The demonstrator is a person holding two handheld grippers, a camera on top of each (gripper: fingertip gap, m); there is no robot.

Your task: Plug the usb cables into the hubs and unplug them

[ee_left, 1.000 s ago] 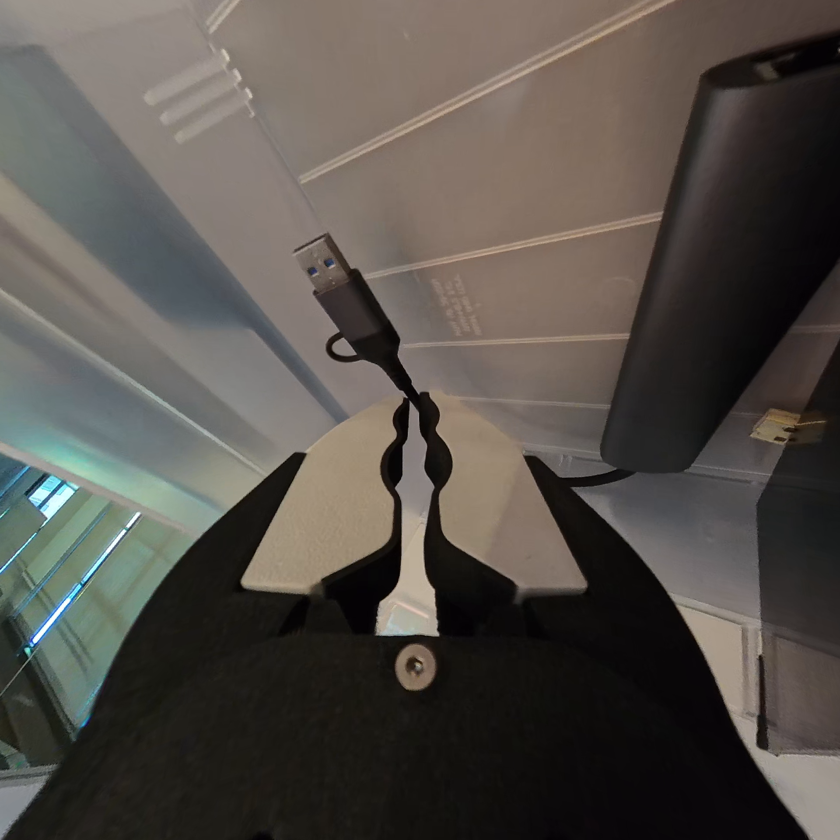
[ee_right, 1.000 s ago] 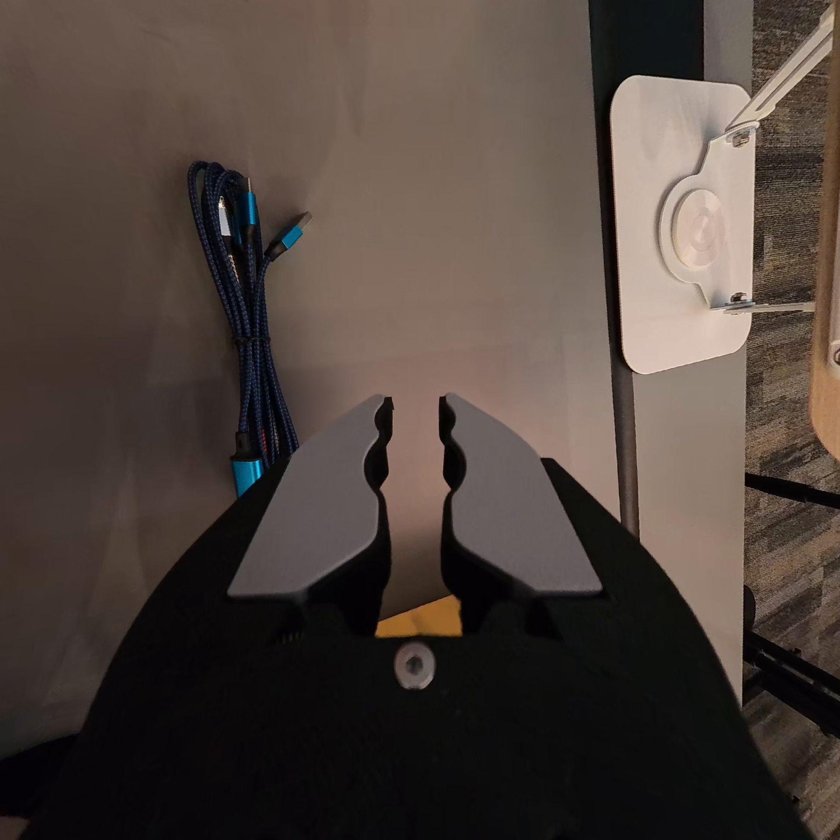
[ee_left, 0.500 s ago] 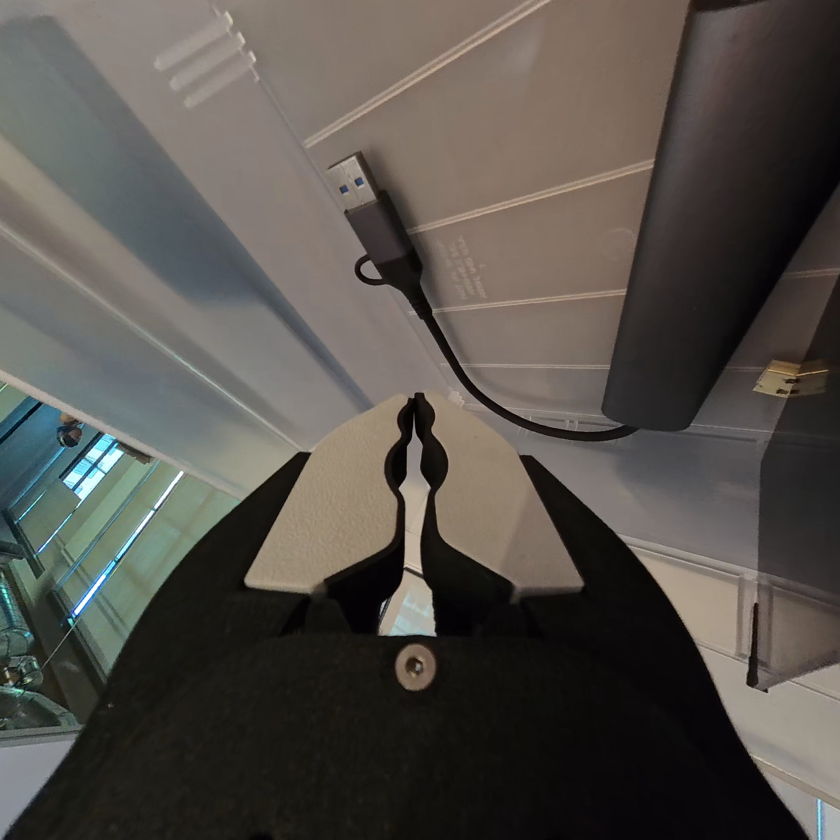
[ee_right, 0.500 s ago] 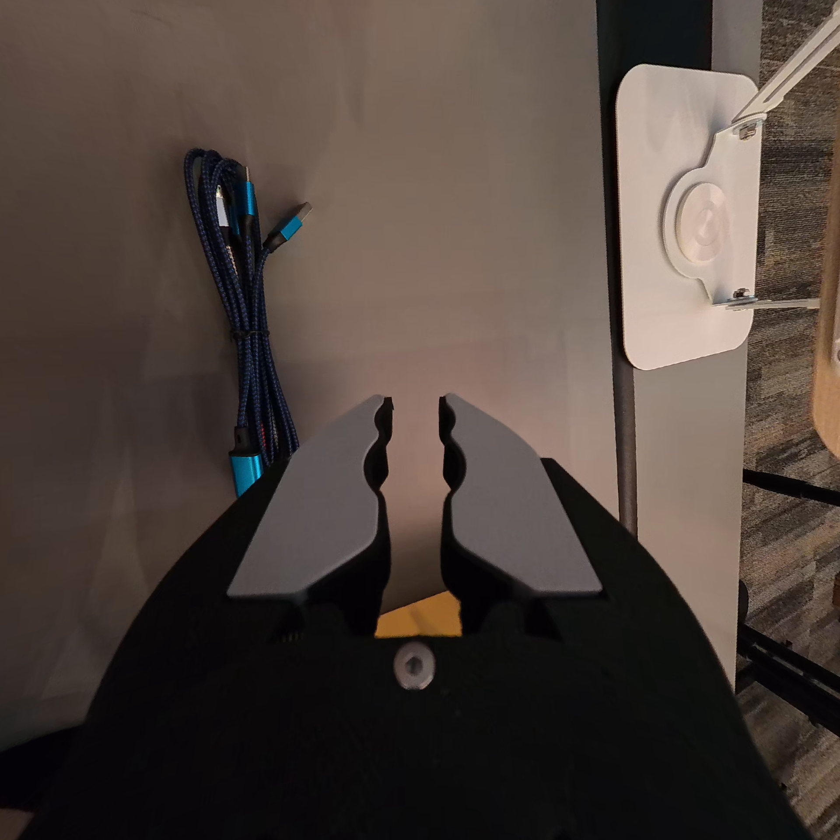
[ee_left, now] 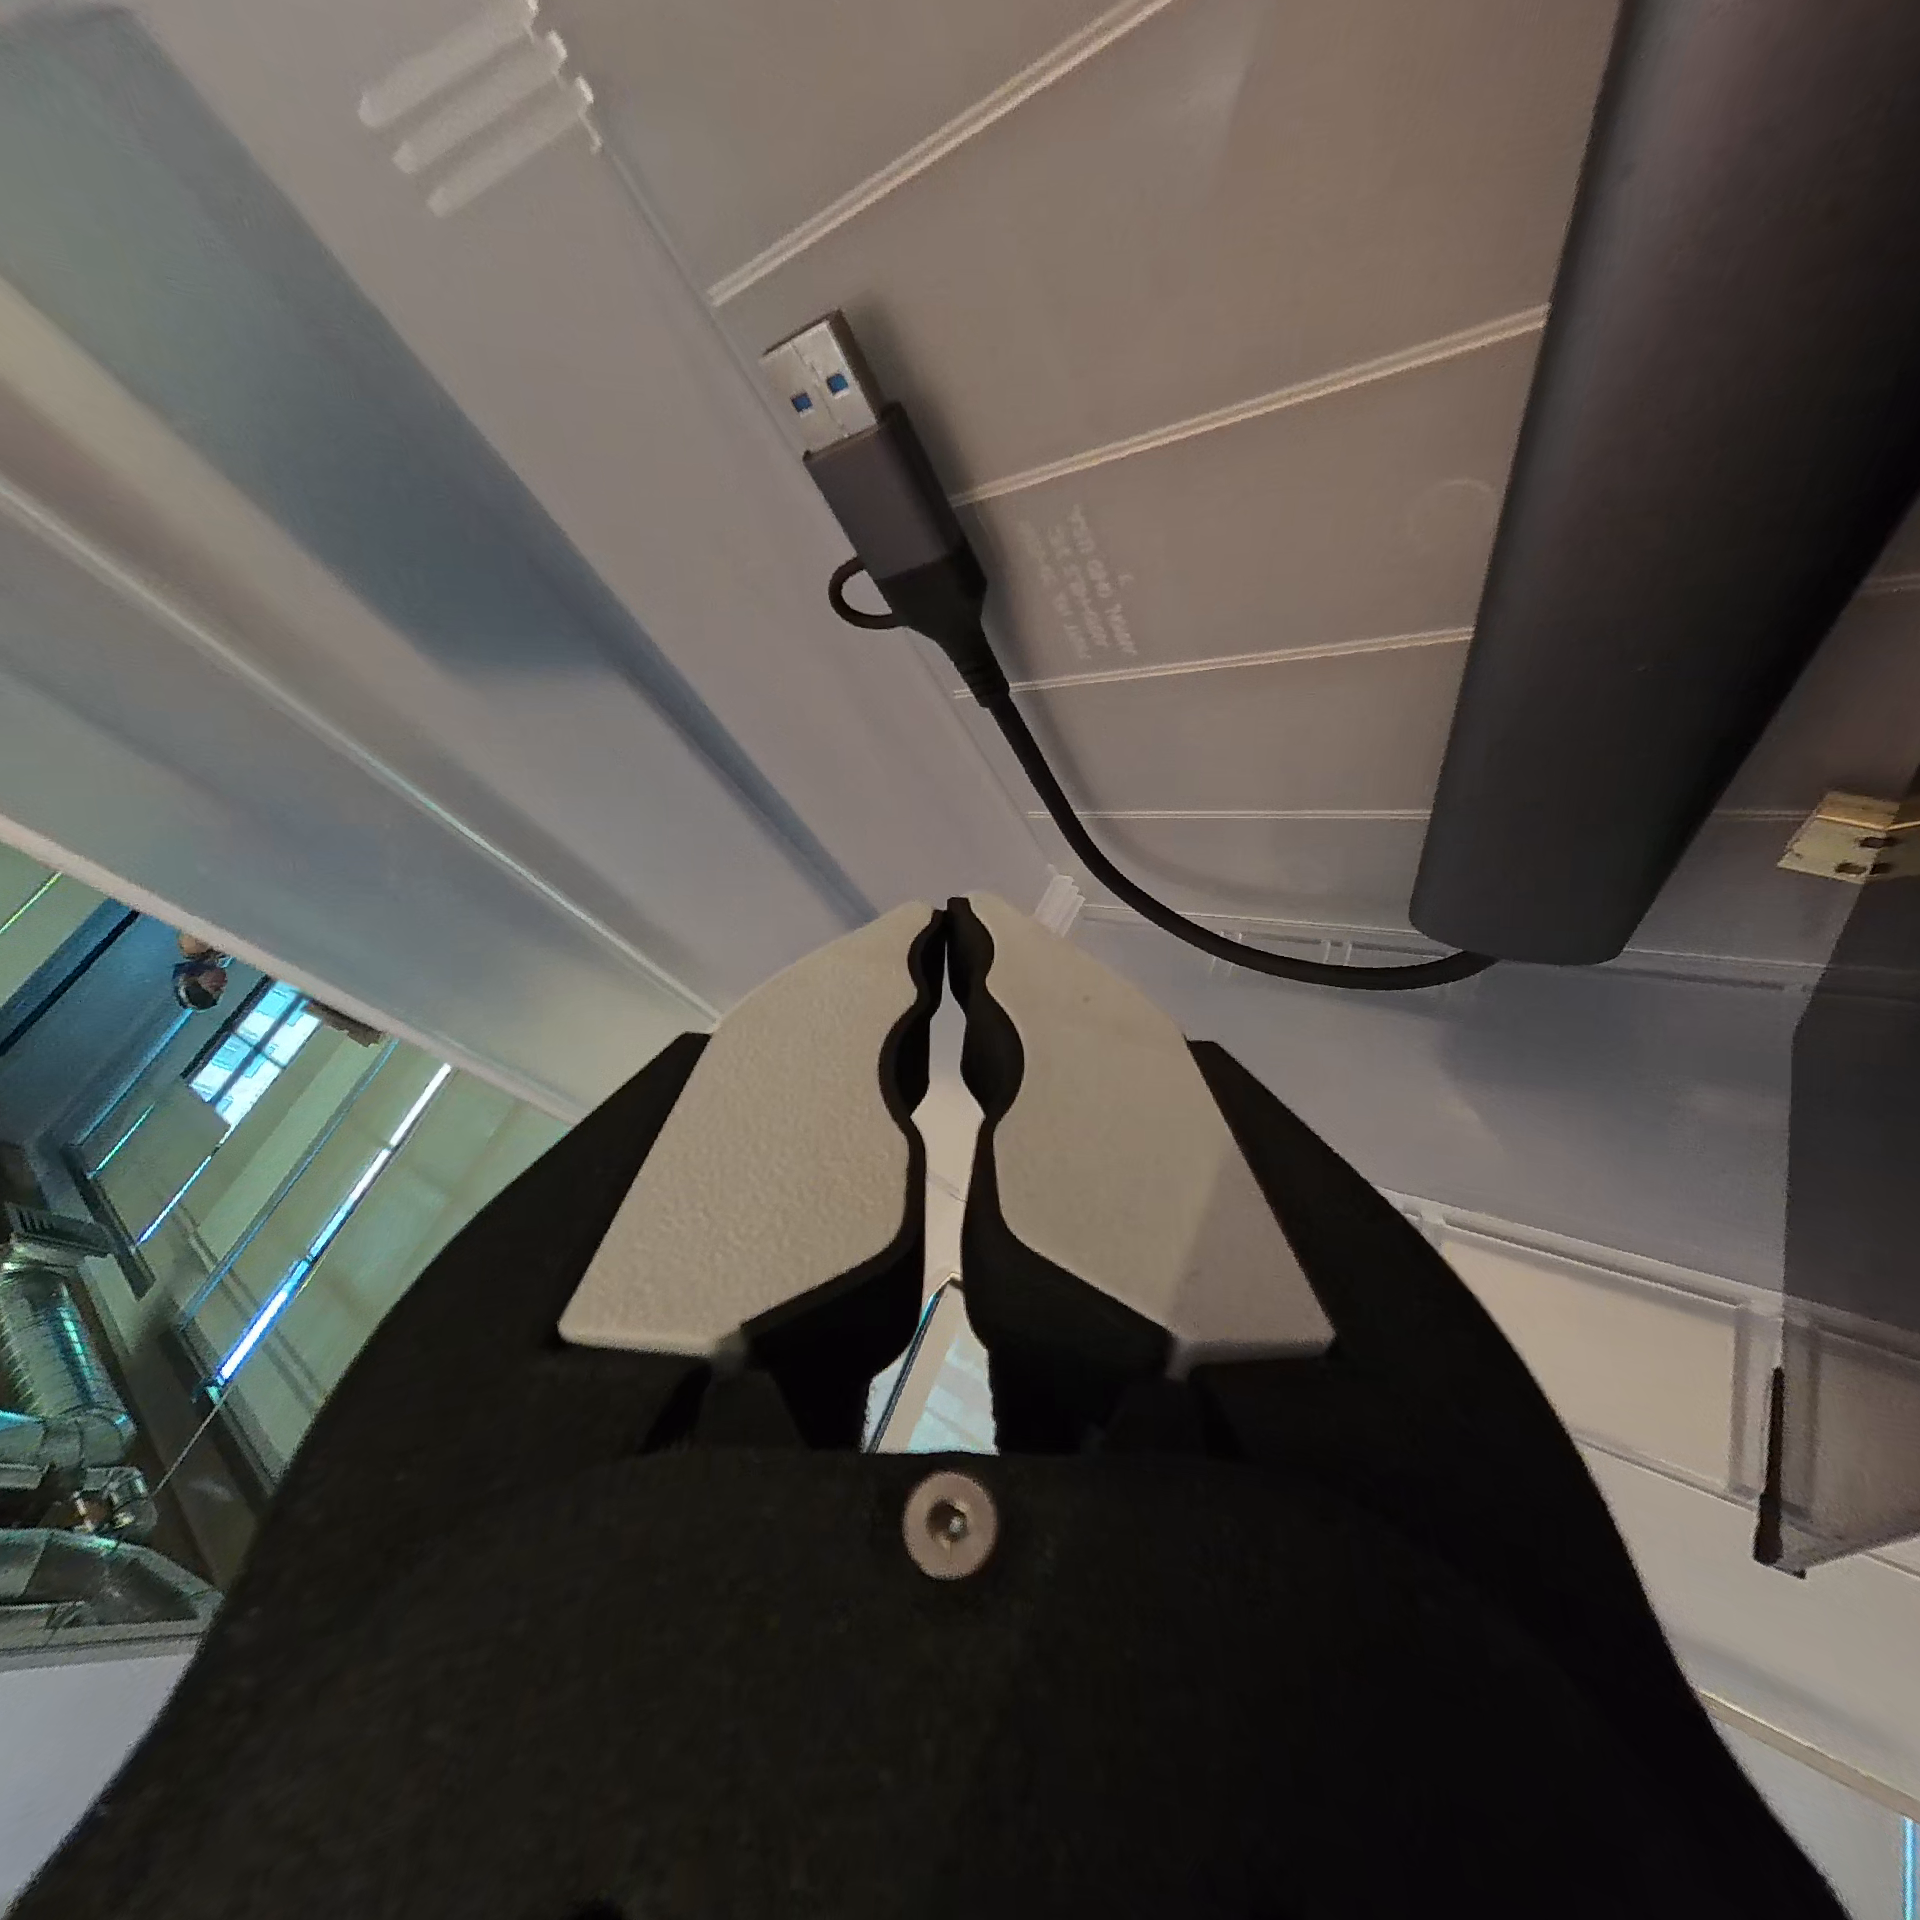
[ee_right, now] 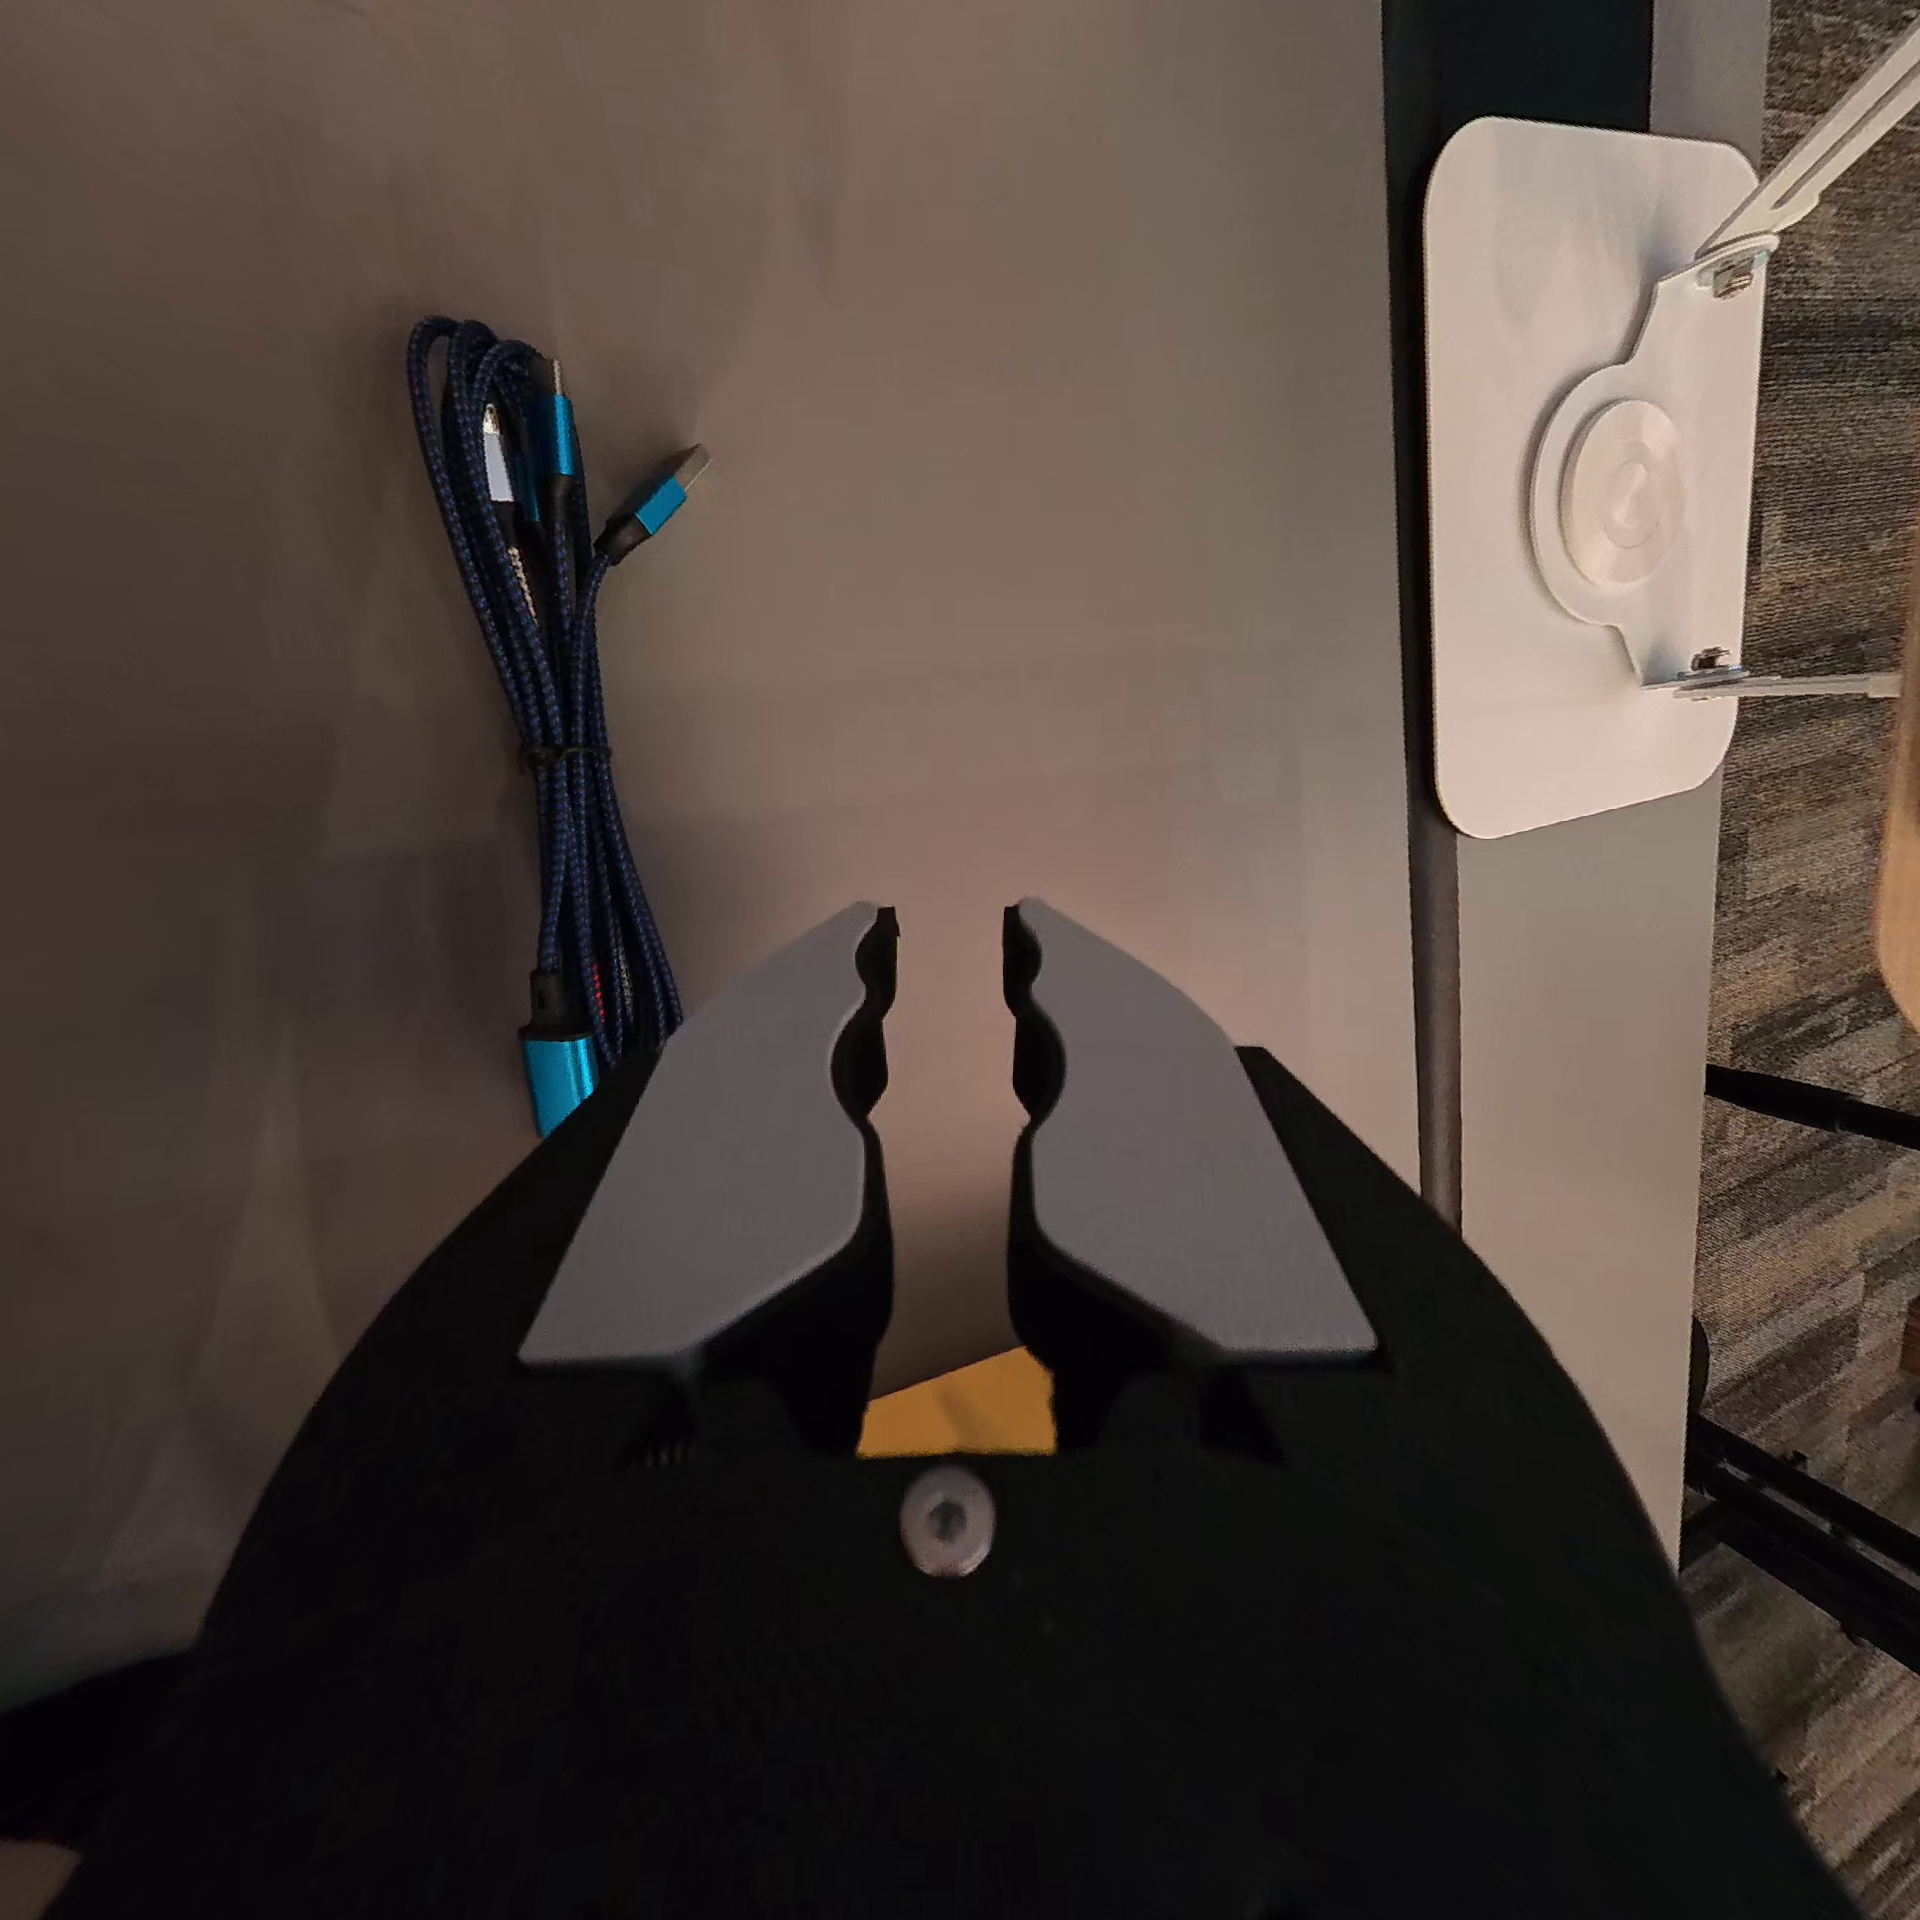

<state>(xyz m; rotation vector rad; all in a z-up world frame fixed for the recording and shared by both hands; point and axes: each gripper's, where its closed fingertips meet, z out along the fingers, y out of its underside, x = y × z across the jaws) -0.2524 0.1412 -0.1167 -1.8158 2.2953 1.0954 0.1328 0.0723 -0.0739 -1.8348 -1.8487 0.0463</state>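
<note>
Lying free on the ribbed translucent bin wall (ee_left: 1195,343), the USB plug (ee_left: 868,457) trails its black cable (ee_left: 1143,894) to the dark grey hub (ee_left: 1683,499) at right, apart from the left gripper (ee_left: 948,914), whose fingertips meet on nothing. Bare tabletop (ee_right: 1039,468) stretches ahead of the right gripper (ee_right: 951,925), its jaws slightly parted and empty. A bundled blue braided cable (ee_right: 561,748) lies left of it, and a white plate (ee_right: 1579,499) sits beyond the table's right edge.

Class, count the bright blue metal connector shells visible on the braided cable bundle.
3: one amid the bundle's top loops, one sticking out right, one at the bottom. Others may be hidden.
</note>
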